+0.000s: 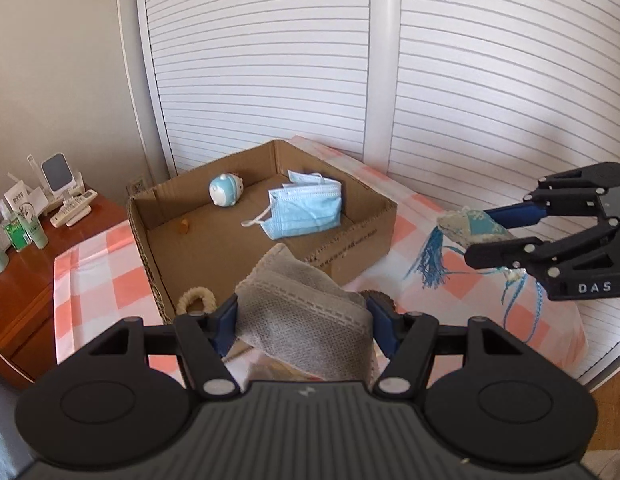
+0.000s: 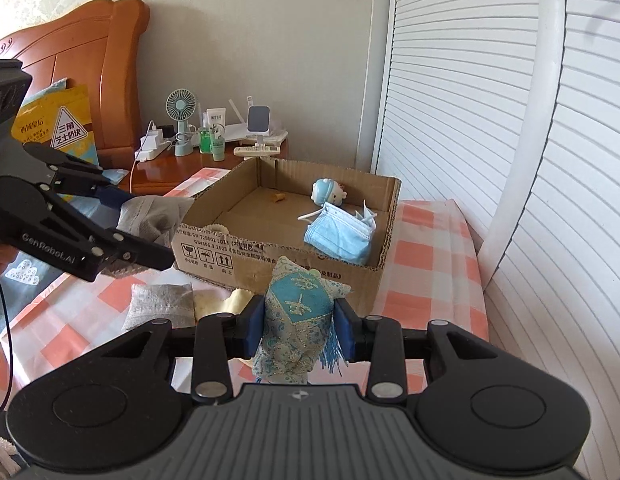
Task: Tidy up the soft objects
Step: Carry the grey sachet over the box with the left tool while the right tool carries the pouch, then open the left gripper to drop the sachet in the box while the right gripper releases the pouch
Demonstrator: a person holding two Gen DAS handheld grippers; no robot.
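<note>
An open cardboard box (image 1: 352, 236) (image 2: 286, 258) stands on the checked cloth. Inside lie a blue face mask (image 1: 306, 210) (image 2: 338, 232) and a small blue-white plush toy (image 1: 226, 190) (image 2: 328, 192). My left gripper (image 1: 302, 316) (image 2: 150, 232) is shut on a grey fabric pouch (image 1: 306, 316) (image 2: 154, 212), held above the box's near left edge. My right gripper (image 2: 300, 322) (image 1: 482, 232) is shut on a blue embroidered sachet (image 2: 300, 312) (image 1: 474, 226) with blue tassels, held in the air just right of the box.
Another grey pouch (image 2: 160, 306) and a yellow cloth (image 2: 230, 302) lie on the checked cloth (image 2: 430, 264) before the box. A wooden nightstand (image 1: 30, 272) with bottles, a fan (image 2: 182, 120) and a remote stands at the left. White louvred doors (image 1: 270, 60) rise behind.
</note>
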